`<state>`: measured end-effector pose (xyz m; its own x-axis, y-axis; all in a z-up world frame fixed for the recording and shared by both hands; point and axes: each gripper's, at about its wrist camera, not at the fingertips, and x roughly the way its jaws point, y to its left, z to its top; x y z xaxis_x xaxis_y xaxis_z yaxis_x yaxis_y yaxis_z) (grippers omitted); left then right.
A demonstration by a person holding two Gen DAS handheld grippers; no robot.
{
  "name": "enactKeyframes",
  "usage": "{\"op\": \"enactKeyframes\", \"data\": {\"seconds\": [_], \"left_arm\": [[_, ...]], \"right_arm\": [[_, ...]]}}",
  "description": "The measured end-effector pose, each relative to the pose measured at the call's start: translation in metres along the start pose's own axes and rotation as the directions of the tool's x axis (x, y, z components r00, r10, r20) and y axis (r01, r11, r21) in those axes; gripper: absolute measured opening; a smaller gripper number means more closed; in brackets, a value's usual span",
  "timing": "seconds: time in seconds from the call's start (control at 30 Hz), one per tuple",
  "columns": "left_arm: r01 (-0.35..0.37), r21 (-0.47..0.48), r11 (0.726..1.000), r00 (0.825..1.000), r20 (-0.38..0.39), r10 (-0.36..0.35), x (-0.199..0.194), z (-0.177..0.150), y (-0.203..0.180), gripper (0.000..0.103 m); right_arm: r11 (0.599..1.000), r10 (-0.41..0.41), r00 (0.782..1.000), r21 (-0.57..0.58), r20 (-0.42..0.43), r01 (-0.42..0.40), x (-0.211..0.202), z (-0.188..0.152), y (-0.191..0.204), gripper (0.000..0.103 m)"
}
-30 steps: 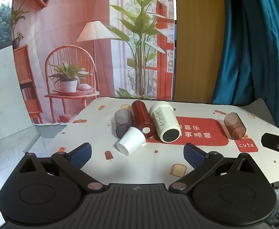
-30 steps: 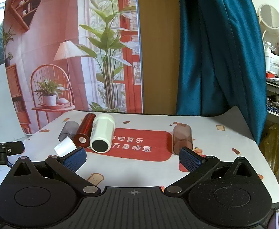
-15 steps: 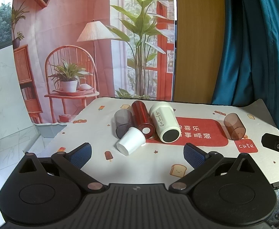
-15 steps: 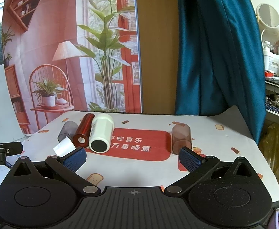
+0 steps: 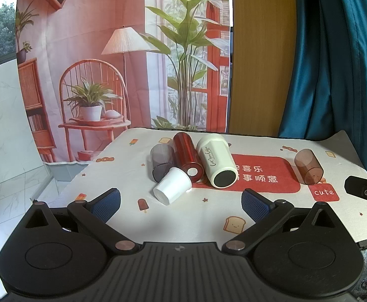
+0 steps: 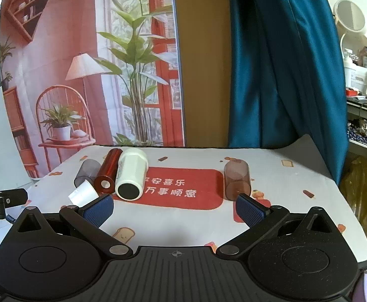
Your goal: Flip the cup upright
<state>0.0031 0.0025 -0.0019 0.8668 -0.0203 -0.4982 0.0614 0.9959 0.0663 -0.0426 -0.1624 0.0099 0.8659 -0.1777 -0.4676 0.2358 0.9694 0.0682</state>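
Several cups lie on their sides on the table. A small white paper cup, a grey translucent cup, a shiny red cup and a large white cup with a black base are grouped left of centre. A brown translucent cup lies alone to the right. My left gripper is open and empty, short of the white paper cup. My right gripper is open and empty, near the front edge.
The table has a white patterned cloth with a red printed panel. A printed backdrop and a teal curtain hang behind it. A cluttered shelf stands far right. The right gripper's body shows at the left view's edge.
The right wrist view has shifted very slightly. The cups lie as before and both grippers stay open.
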Motion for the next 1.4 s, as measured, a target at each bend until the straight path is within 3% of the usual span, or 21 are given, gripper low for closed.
{"op": "enactKeyframes", "data": {"seconds": [0.4, 0.9, 1.2, 1.4], "left_arm": [[-0.001, -0.001, 1.000, 1.000, -0.003, 0.001, 0.000, 0.000, 0.001, 0.103], [-0.031, -0.008, 0.999, 0.997, -0.067, 0.030, 0.023, 0.009, 0.007, 0.103], [-0.049, -0.010, 0.999, 0.996, -0.076, 0.048, 0.064, 0.019, 0.015, 0.103], [-0.065, -0.052, 0.997, 0.990, -0.126, 0.058, 0.091, 0.019, 0.027, 0.103]], "right_arm": [[1.000, 0.008, 1.000, 0.014, 0.000, -0.008, 0.001, 0.000, 0.001, 0.103], [0.998, 0.064, 0.998, 0.021, -0.023, -0.063, 0.011, 0.006, -0.001, 0.103], [0.995, 0.086, 0.992, 0.050, -0.094, -0.082, 0.055, 0.019, -0.002, 0.103], [0.994, 0.096, 0.991, 0.057, -0.094, -0.091, 0.089, 0.027, -0.003, 0.103]]}}
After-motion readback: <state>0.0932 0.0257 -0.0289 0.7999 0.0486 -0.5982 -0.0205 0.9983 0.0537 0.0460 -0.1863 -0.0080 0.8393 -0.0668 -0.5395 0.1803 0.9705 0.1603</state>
